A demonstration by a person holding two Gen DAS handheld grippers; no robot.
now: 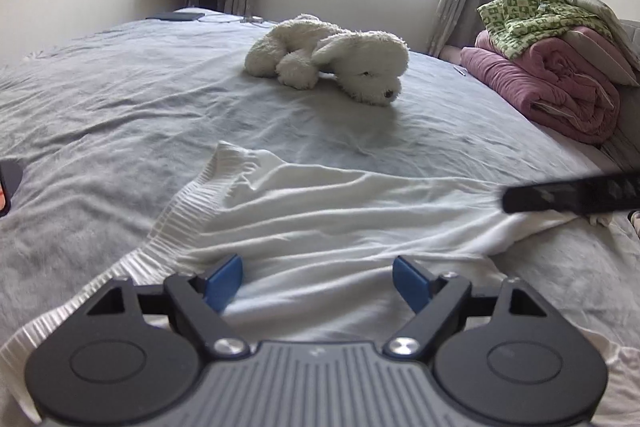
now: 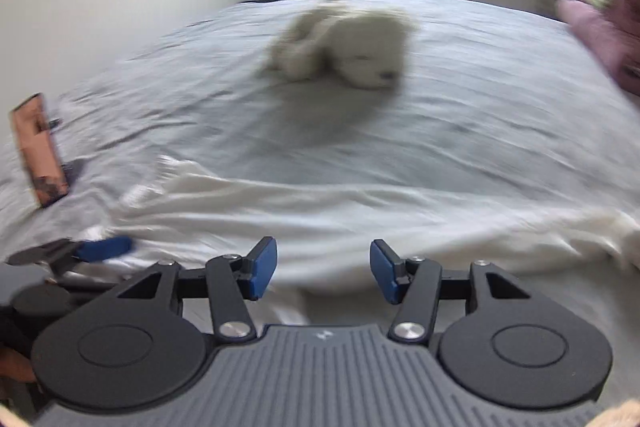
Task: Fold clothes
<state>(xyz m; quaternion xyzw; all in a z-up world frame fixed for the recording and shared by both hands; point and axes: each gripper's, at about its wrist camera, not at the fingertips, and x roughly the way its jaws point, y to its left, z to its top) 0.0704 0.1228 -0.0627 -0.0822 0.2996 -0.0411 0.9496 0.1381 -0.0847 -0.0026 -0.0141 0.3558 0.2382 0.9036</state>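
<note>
The left gripper (image 1: 318, 281) and the right gripper (image 2: 323, 269) both stand with jaws apart and nothing between the pads. The white garment (image 1: 320, 219) lies spread across the near part of the bed (image 1: 120, 99), its ribbed hem at the left. Bare sheet extends to the plush dog (image 1: 336, 57) farther off. Folded bedding (image 1: 560, 75) is stacked at the far right edge.

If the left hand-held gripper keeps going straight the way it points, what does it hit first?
Most likely the white garment spread on the bed, just ahead of the open left hand-held gripper; the plush dog lies farther back.
</note>
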